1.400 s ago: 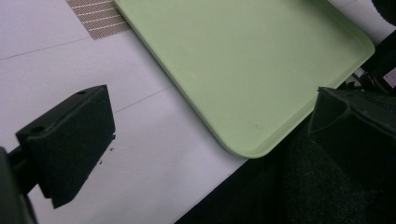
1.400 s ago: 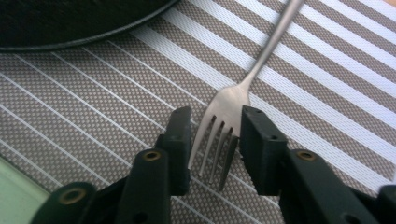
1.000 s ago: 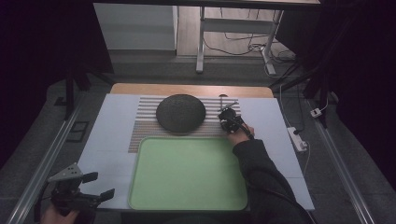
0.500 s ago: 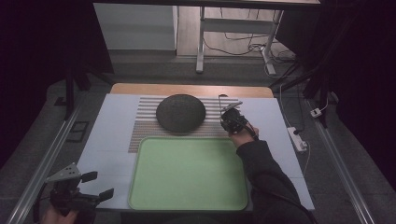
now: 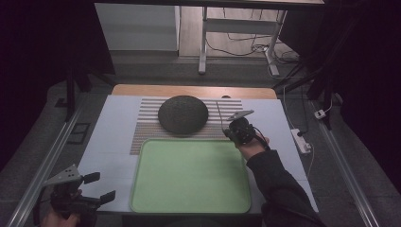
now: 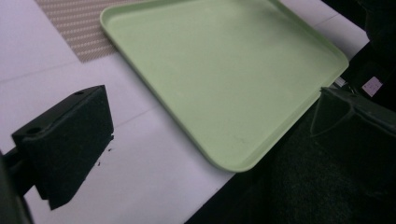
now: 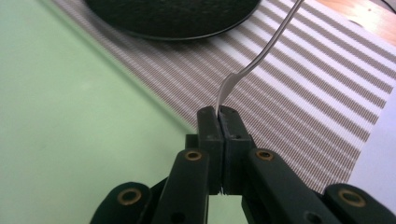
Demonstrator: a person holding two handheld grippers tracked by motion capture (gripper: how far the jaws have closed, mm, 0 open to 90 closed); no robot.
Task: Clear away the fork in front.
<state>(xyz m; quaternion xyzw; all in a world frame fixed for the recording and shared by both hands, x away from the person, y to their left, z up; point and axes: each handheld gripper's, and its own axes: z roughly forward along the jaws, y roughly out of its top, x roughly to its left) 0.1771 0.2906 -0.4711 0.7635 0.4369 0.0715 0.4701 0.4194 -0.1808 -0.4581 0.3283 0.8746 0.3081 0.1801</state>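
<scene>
My right gripper (image 5: pixel 229 132) hovers at the striped mat's (image 5: pixel 144 126) right end, just beyond the green tray's (image 5: pixel 189 176) far right corner. It is shut on the flat end of a thin silvery utensil (image 5: pixel 219 113), which sticks out away from me. In the right gripper view the jaws (image 7: pixel 219 115) pinch this utensil (image 7: pixel 261 58) above the mat (image 7: pixel 303 93) beside the tray (image 7: pixel 70 116). A dark round dome (image 5: pixel 183 114) rests on the mat. My left gripper (image 5: pixel 98 186) waits open at the near left table corner, its jaws (image 6: pixel 210 107) wide apart and holding nothing.
A white table (image 5: pixel 113 156) carries the mat and tray, with a wooden strip (image 5: pixel 189 91) along its far edge. A white power strip (image 5: pixel 300 140) lies off the table's right side. Metal rails (image 5: pixel 42 165) flank the table. Table legs and cables stand beyond.
The right gripper has drifted right and toward me, rising a little with the utensil pinched in it. The left gripper has stayed put.
</scene>
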